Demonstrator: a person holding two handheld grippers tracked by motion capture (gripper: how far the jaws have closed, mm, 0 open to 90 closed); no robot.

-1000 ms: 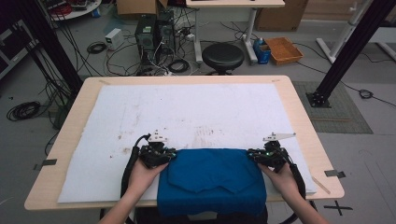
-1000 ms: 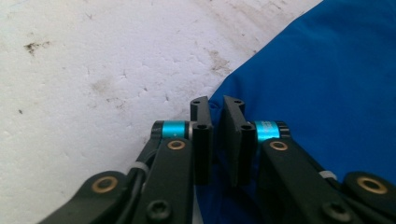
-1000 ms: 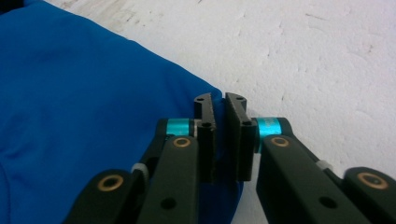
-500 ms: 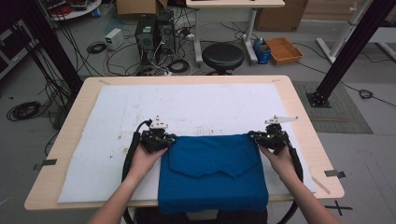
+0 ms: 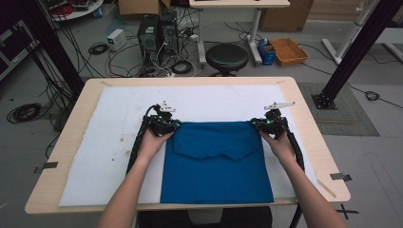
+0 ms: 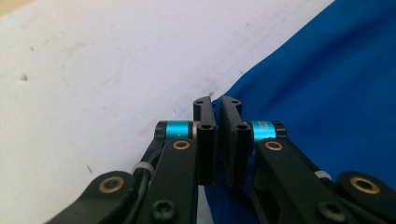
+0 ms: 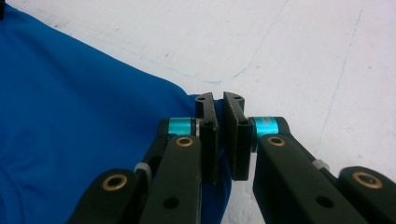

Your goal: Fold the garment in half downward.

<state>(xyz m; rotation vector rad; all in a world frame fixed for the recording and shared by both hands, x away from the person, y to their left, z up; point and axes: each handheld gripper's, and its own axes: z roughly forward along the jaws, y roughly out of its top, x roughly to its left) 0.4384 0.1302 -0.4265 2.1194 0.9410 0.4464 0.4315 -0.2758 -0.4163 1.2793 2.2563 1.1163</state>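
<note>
High view: the blue cloth lies flat on the white mat of the tabletop, its near edge at the front. The left claw pinches one far corner and the right claw pinches the other. Both are clamped tight on the cloth. Holding both corners likely keeps it wide and smooth.

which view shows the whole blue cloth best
The high view: the blue cloth lies there edge to edge on the white mat, top layer folded. The left gripper view and the right gripper view each show just one corner pinched in a tool.
</note>
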